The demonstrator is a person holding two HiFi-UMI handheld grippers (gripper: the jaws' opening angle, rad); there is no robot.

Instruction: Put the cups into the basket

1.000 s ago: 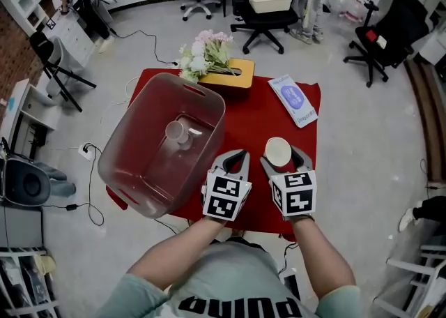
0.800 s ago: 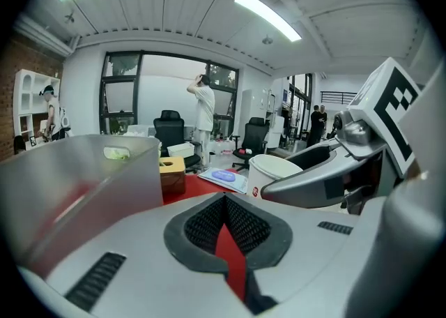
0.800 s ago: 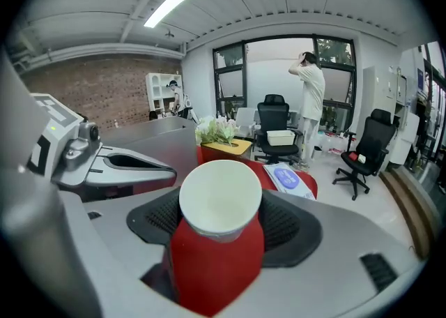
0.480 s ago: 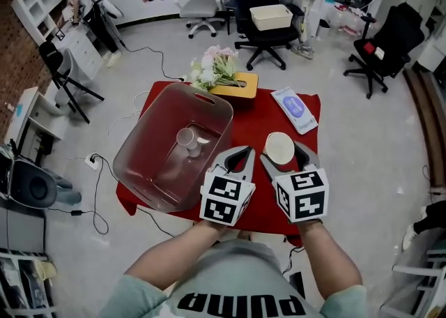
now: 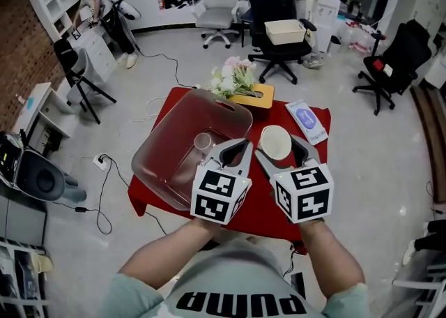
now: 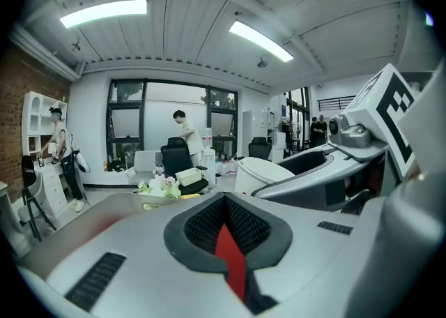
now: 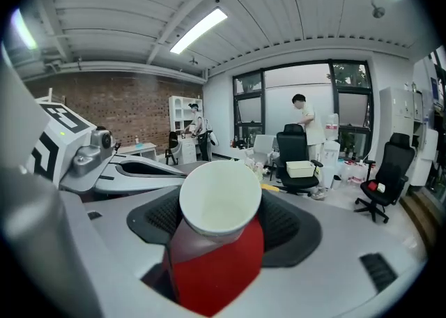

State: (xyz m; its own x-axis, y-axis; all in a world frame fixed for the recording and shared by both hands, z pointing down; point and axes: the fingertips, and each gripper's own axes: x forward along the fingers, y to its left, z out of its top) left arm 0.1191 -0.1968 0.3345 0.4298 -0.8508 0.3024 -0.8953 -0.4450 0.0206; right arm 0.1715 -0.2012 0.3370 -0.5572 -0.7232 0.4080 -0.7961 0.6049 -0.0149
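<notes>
Cup off the table, on its way to the basket.

Over the last second I have raised my right hand-held gripper (image 5: 277, 148) with the white paper cup (image 5: 276, 142) clamped between its jaws, and it now hangs just beside the right rim of the clear basket (image 5: 150, 163). I judge the pick done, with only the carry over the wall and the release left. Another cup (image 5: 203, 144) already lies inside the basket. My left hand-held gripper (image 5: 240, 148) has its jaws together on nothing and sits between the carried cup and the basket, so I would ease it aside or pass above it. At the far side of the red-clothed table (image 5: 263, 198), the flowers (image 5: 233, 79), wooden box (image 5: 258, 95) and blue-and-white packet (image 5: 306, 121) lie off my route.
</notes>
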